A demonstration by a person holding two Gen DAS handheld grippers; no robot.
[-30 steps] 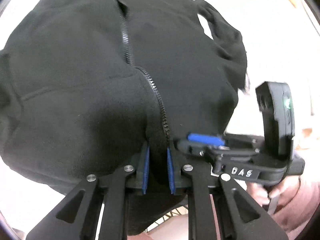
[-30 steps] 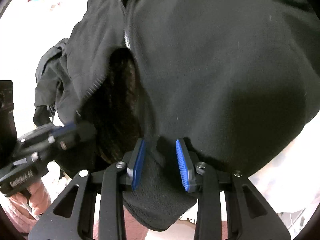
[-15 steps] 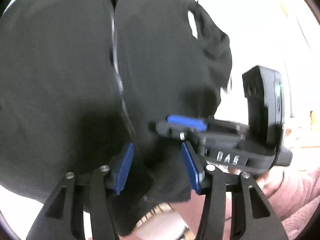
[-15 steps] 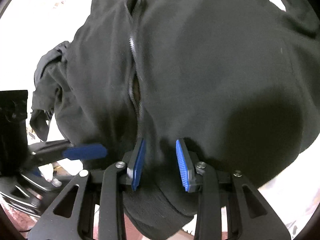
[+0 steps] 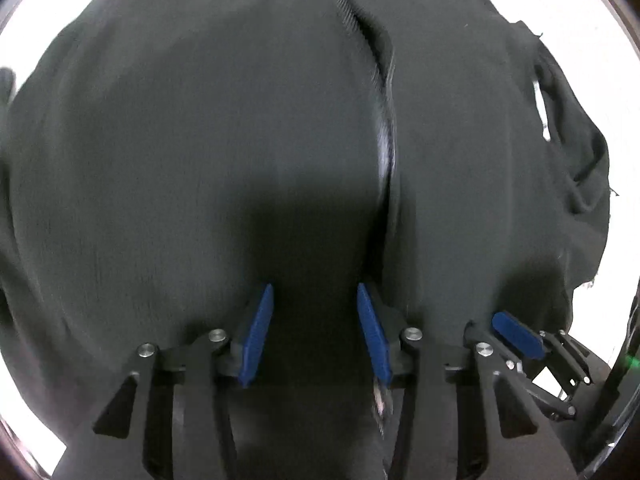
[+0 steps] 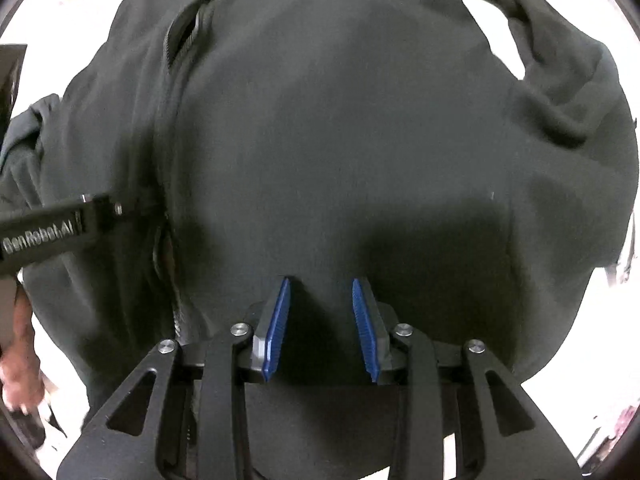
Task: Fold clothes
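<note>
Since the earlier frame: left gripper [image 5: 316, 332] has let go of the zipper edge and moved to the left of it; its jaws opened wide, then have just closed a little.
Left gripper: blue pads [image 5: 256, 336] apart, dark fabric between them, zipper [image 5: 386, 148] just beside the right pad at 1 o'clock.
Right gripper [image 6: 322, 326]: jaws partly open around a fold of fabric; whether the pads press it, I cannot tell.
Black jacket [image 6: 340, 140]: spread on the white surface [image 5: 592, 32], filling both views.
Sleeve [image 6: 560, 92]: bunched at 2 o'clock in the right view.
</note>
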